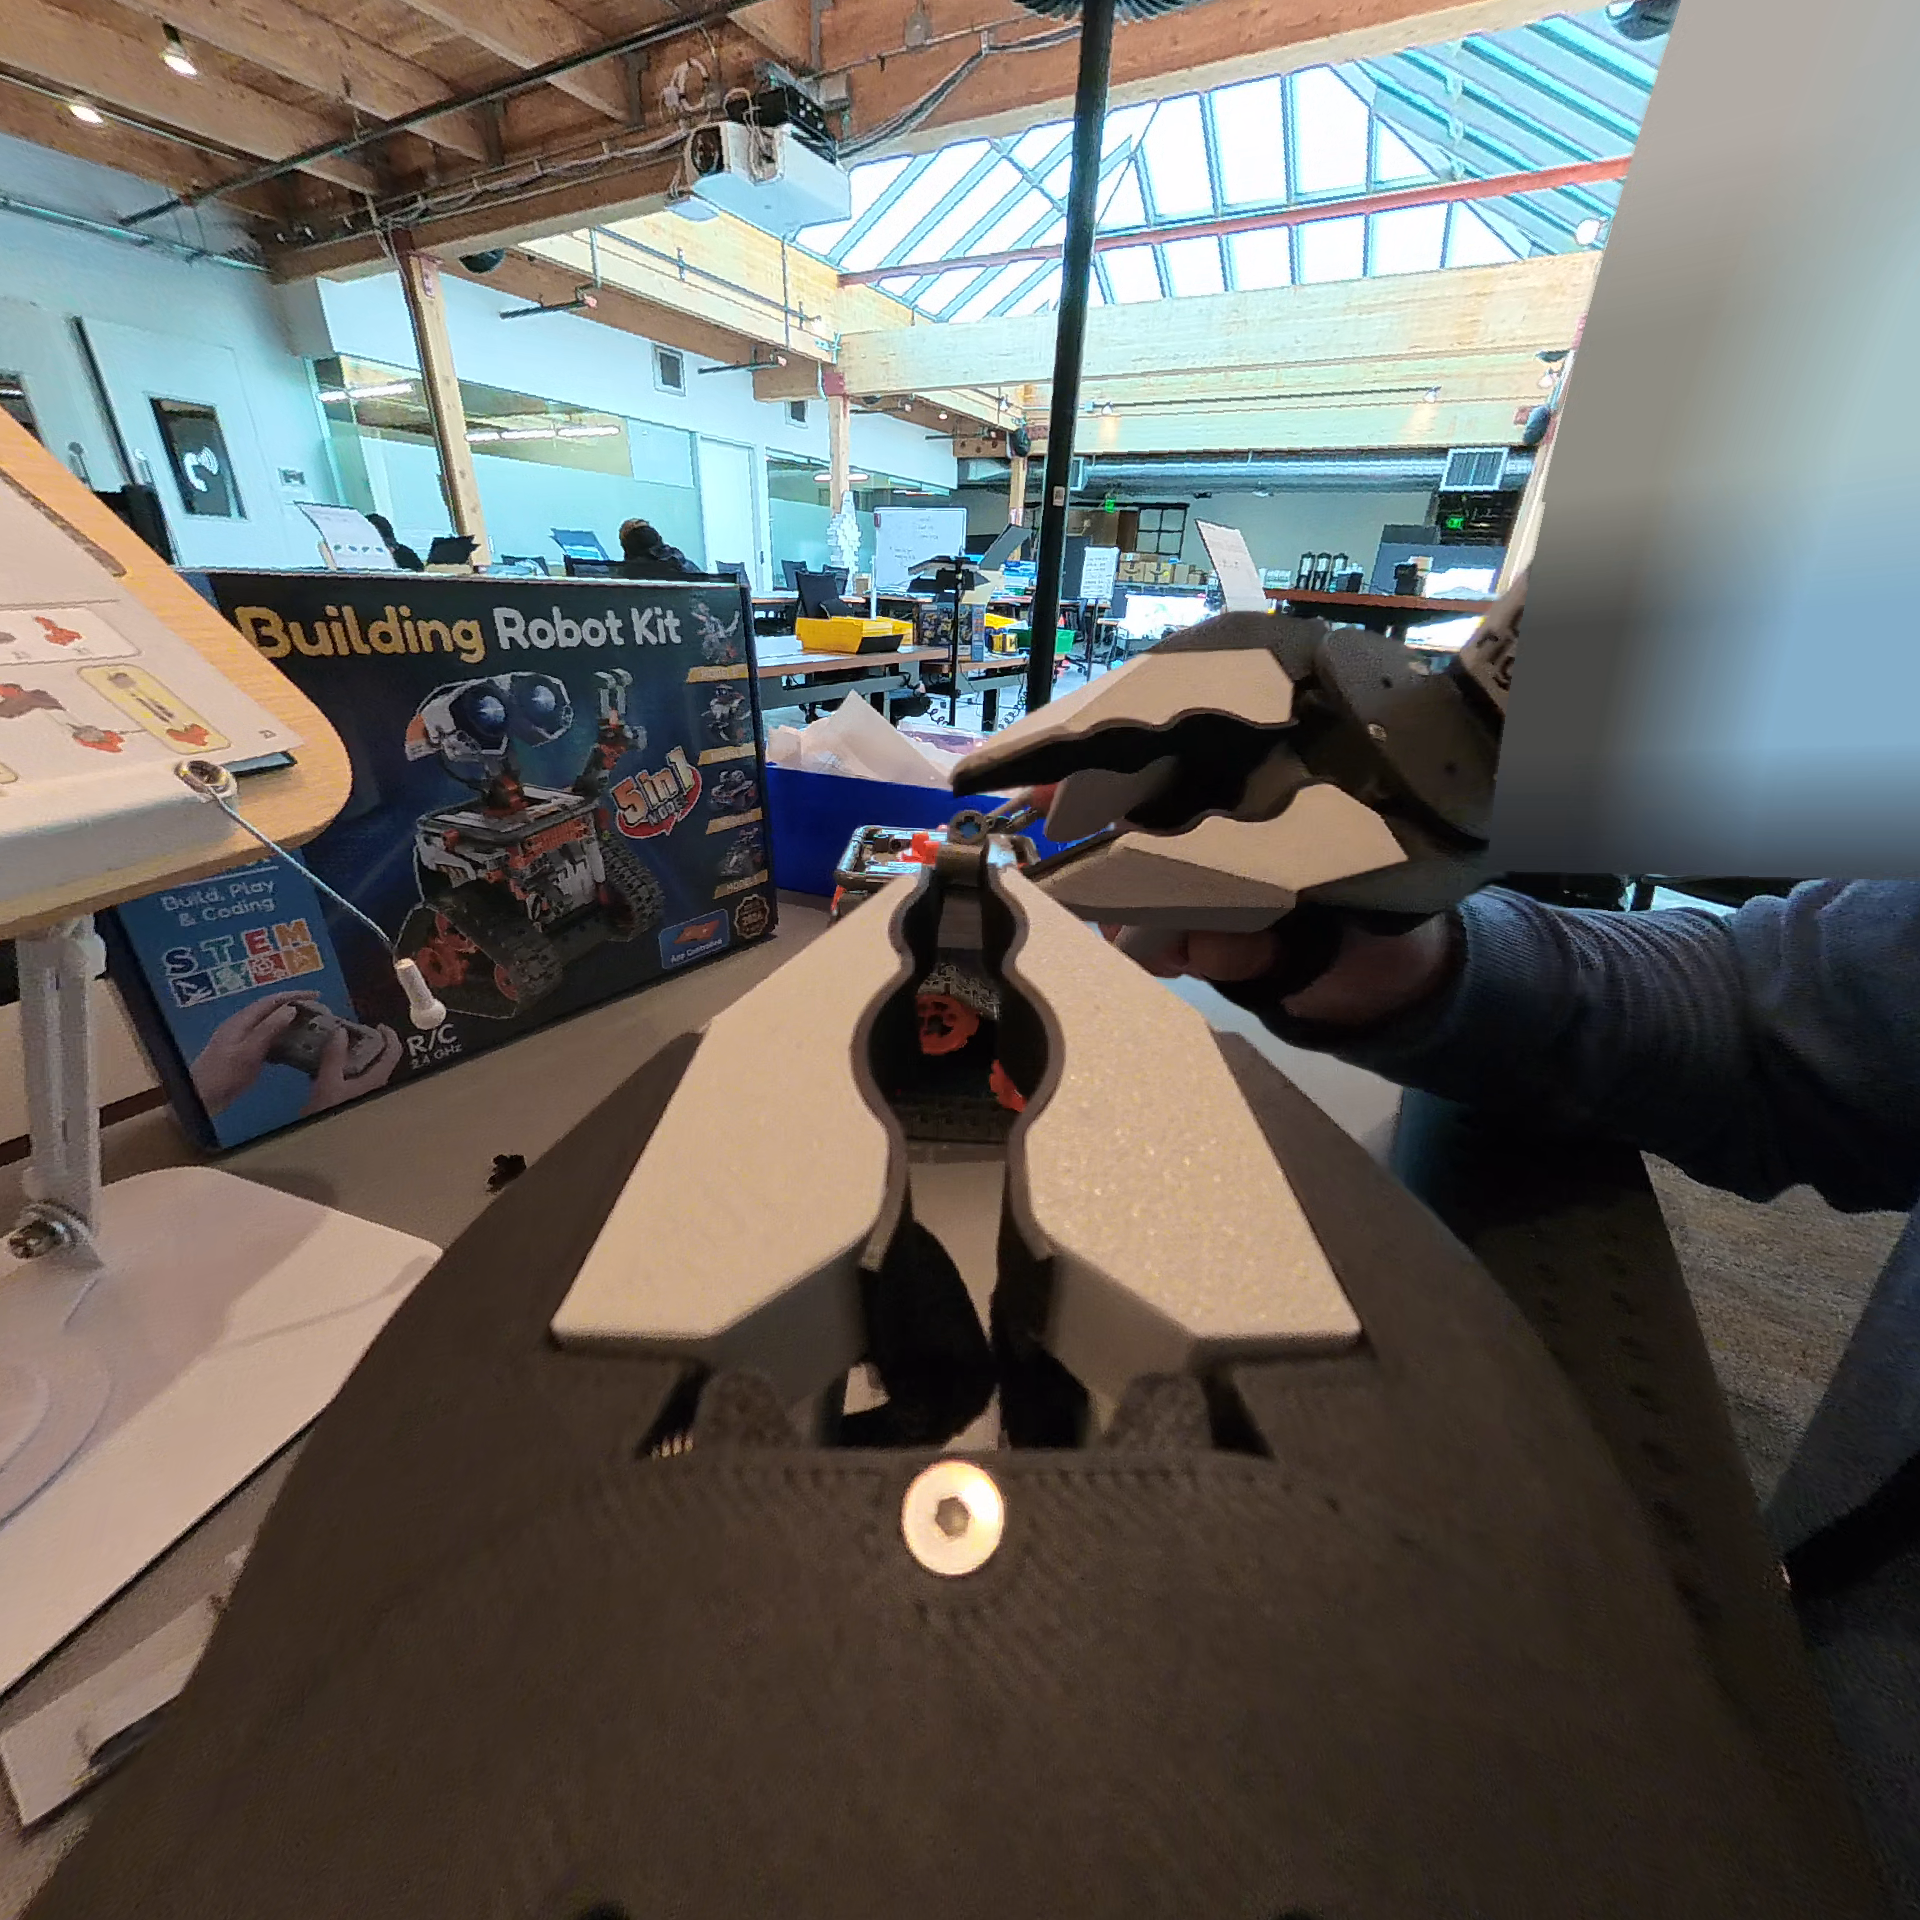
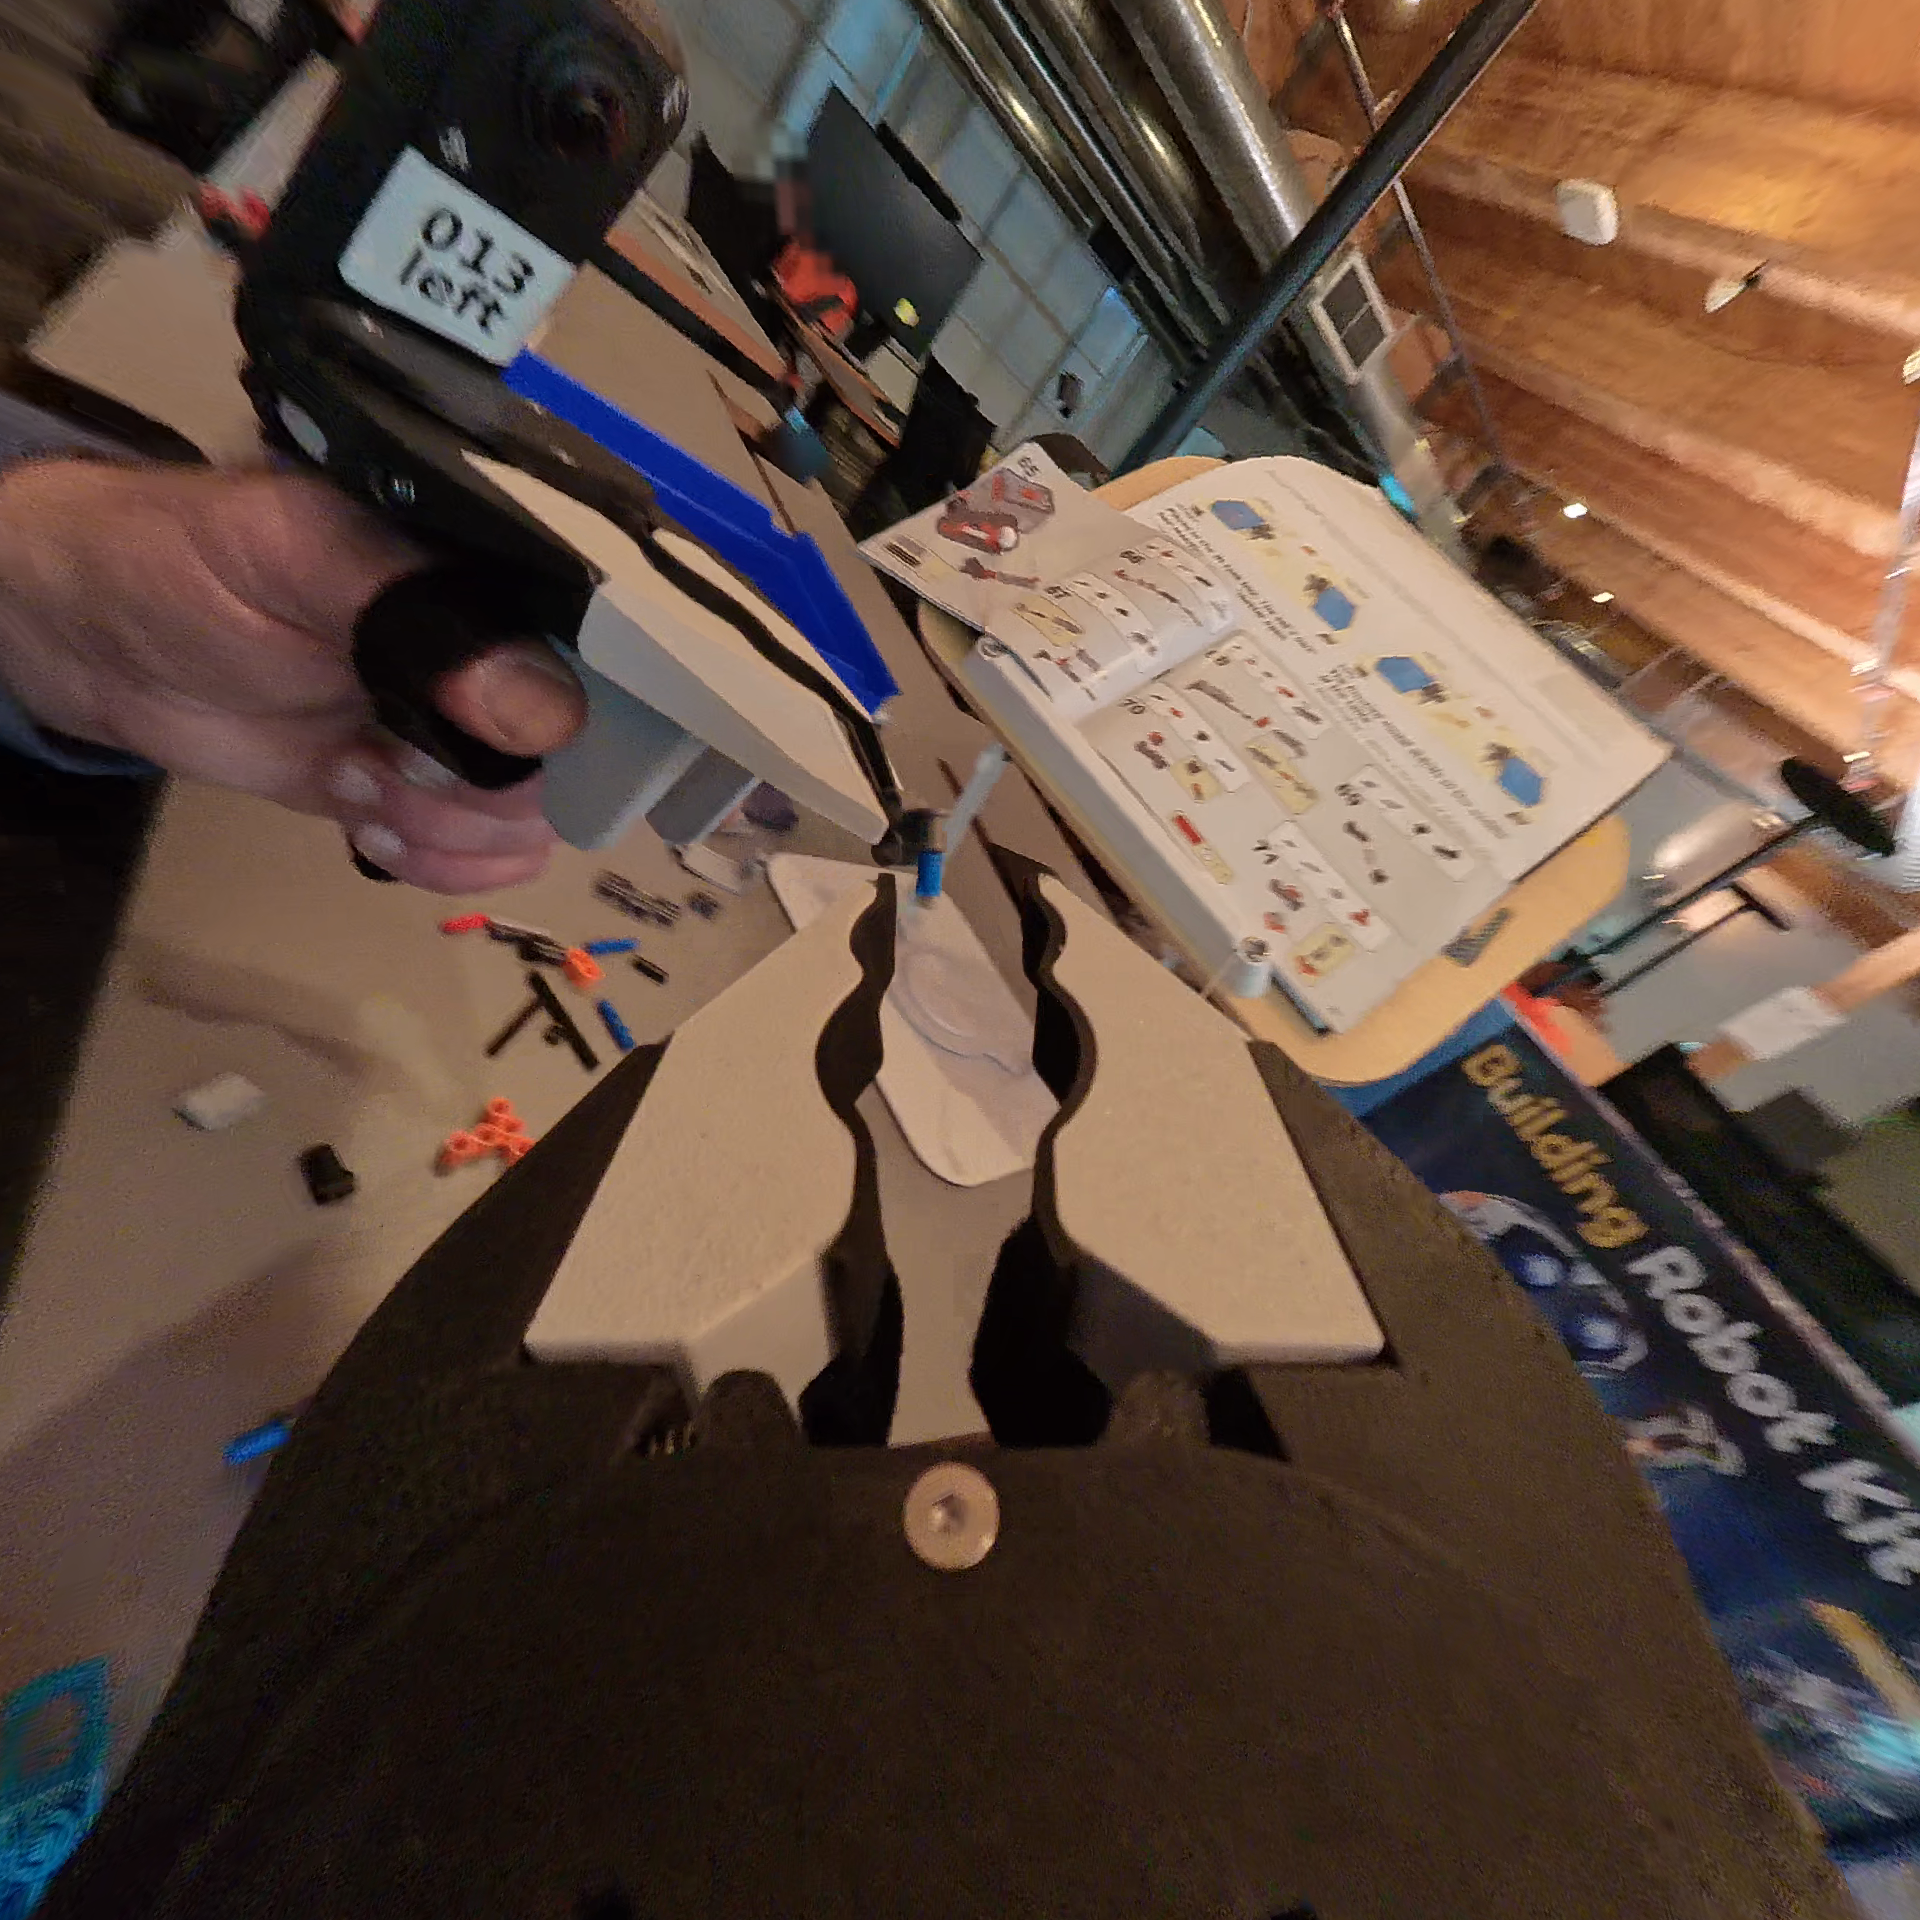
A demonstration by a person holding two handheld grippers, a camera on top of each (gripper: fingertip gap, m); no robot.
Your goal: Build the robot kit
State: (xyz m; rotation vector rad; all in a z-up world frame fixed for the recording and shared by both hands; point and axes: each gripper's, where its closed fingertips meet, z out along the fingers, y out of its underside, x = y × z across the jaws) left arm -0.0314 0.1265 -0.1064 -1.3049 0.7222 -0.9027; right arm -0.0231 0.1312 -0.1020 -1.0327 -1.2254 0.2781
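My left gripper (image 1: 961,868) is shut on a small dark connector with a blue pin (image 1: 968,828) at its tips. In the right wrist view it (image 2: 883,821) comes in from the upper left, held by a hand, with the blue pin (image 2: 928,871) pointing down. My right gripper (image 2: 961,894) is open and empty, and its left fingertip (image 2: 878,909) is just below the pin. In the left wrist view the right gripper (image 1: 1003,831) reaches in from the right, jaws apart around the piece's end. A black and orange assembly (image 1: 940,1023) lies behind, partly hidden by my left fingers.
A robot kit box (image 1: 468,831) stands at the back left, with a blue bin (image 1: 831,821) beside it. An instruction booklet (image 2: 1299,748) rests on a tilted white stand (image 1: 62,1091). Loose black, orange and blue pieces (image 2: 561,977) lie on the grey table. A black pole (image 1: 1065,416) rises behind.
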